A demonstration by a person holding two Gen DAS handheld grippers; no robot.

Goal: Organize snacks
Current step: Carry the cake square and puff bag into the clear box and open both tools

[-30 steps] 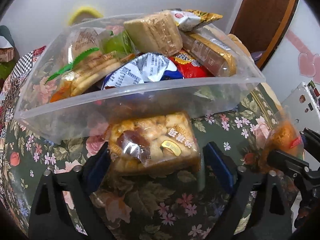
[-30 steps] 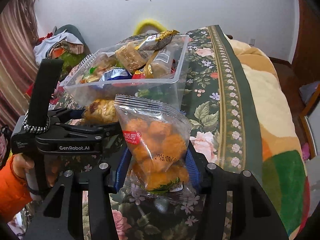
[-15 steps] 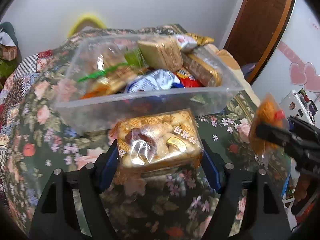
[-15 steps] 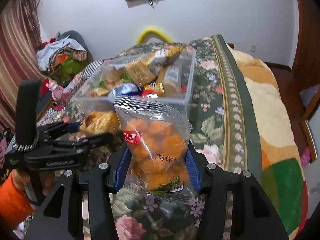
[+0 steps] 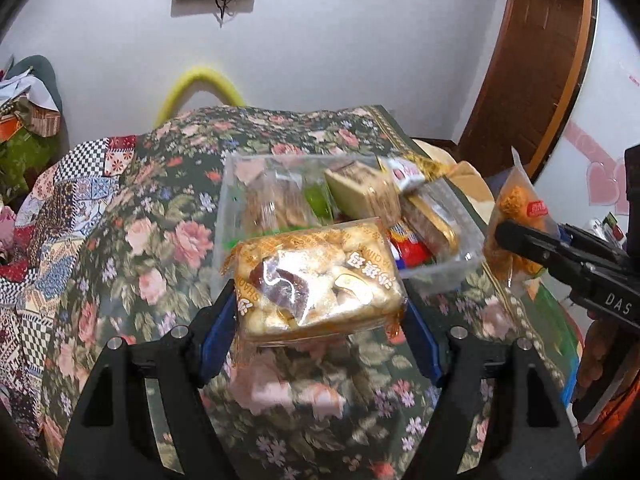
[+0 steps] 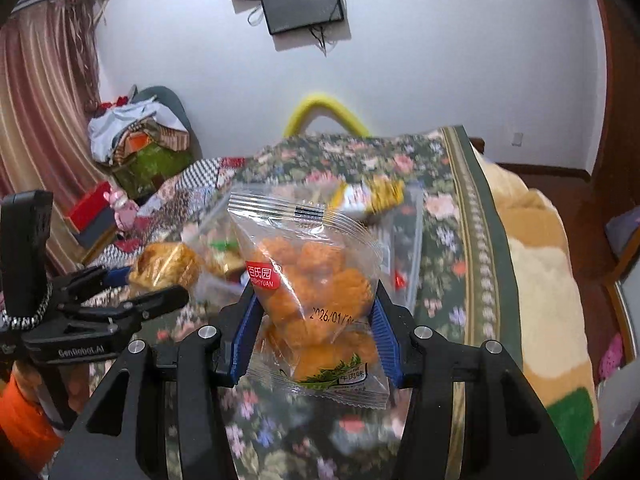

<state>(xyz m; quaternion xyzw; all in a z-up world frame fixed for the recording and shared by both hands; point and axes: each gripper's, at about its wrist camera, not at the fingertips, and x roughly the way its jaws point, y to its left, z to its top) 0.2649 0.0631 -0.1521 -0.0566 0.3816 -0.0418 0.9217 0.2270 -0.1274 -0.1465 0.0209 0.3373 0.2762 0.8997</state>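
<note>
The left tool (image 5: 318,312) grips a pastry pack (image 5: 316,280) and the right tool (image 6: 314,338) an orange snack bag (image 6: 312,292), both held above the bed (image 5: 132,248). The clear bin (image 5: 460,256) lies ahead, toward the bed's far edge. This looks like the carry step; next, each snack needs lowering over the crowded bin before release.

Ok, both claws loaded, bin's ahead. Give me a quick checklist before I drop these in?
1. Left claw gripping the biscuit pack: ok, pads on both sides.
2. Right claw gripping the orange snack bag: ok.
3. Clear plastic bin upright on the floral bedspread: ok.
4. Room in the bin: not ok, snacks piled to the rim.
5. Claws apart from each other: ok, gap visible.
6. Packs over the bin opening: cannot tell, views blurred.
</note>
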